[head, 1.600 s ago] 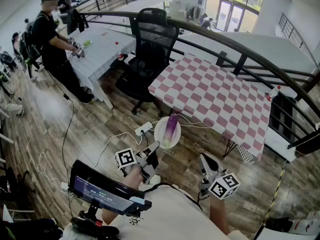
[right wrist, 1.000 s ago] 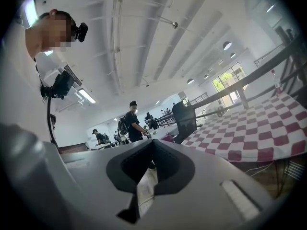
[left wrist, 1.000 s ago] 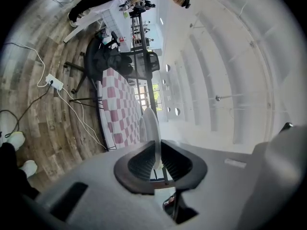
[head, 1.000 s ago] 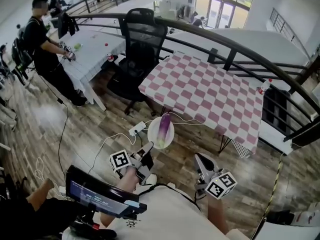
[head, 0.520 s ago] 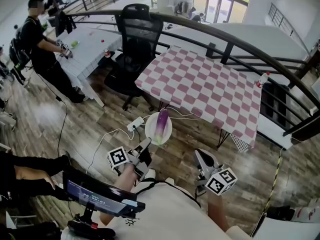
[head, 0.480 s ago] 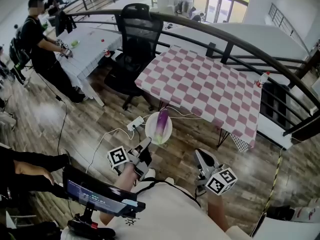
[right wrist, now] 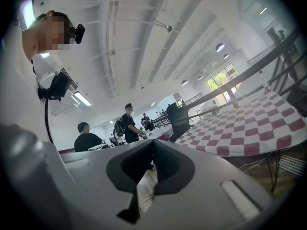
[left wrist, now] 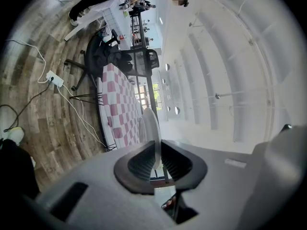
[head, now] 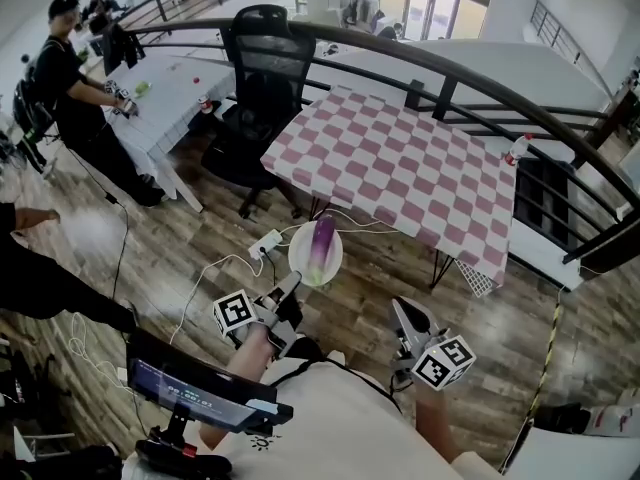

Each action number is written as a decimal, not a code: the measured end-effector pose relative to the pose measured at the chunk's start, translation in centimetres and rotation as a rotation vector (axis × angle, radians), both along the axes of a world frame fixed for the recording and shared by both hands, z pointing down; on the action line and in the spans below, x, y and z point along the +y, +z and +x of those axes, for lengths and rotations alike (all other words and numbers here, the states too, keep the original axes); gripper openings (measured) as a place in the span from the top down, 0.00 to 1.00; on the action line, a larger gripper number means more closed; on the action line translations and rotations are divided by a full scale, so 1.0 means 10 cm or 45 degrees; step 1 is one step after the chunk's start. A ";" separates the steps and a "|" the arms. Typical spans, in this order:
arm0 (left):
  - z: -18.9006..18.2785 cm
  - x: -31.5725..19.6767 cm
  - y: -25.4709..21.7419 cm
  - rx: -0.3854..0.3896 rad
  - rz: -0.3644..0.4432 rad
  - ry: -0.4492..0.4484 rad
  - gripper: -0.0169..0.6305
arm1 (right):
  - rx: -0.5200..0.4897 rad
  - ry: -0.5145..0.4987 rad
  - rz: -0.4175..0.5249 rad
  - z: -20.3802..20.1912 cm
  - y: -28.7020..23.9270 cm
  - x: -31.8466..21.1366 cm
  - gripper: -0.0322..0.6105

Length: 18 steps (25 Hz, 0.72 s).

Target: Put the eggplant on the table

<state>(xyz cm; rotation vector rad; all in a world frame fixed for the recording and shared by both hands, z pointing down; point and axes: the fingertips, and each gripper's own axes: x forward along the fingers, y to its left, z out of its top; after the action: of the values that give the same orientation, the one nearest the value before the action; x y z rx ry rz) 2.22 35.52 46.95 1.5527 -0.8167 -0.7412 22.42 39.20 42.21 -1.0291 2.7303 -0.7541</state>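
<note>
A purple eggplant (head: 322,241) lies on a white plate (head: 303,263), which hangs over the wooden floor just short of the pink-and-white checked table (head: 400,168). My left gripper (head: 292,286) is shut on the plate's near rim. In the left gripper view, the plate (left wrist: 149,128) shows edge-on between the pads, with the table (left wrist: 117,104) beyond. My right gripper (head: 400,308) hovers to the right of the plate, shut and holding nothing. In the right gripper view, the right gripper (right wrist: 153,143) points level toward the table (right wrist: 249,123).
A black office chair (head: 255,58) stands at the table's far left corner. A curved dark railing (head: 480,78) runs behind the table. A power strip with cables (head: 265,245) lies on the floor under the plate. A person stands by a white table (head: 165,93) at far left. A screen (head: 195,393) sits near my body.
Both grippers and the plate with the eggplant have moved a little closer to the checked table. The left gripper's hold on the plate is unchanged.
</note>
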 end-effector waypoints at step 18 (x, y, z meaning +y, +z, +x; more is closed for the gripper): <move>0.01 -0.14 -0.11 0.037 0.014 -0.019 0.90 | -0.032 0.015 -0.012 0.04 0.03 -0.08 0.94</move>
<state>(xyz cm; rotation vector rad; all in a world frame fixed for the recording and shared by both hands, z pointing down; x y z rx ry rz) 2.35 34.17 45.90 1.5434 -0.8048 -0.7788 22.81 38.40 42.53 -1.0293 2.7003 -0.7737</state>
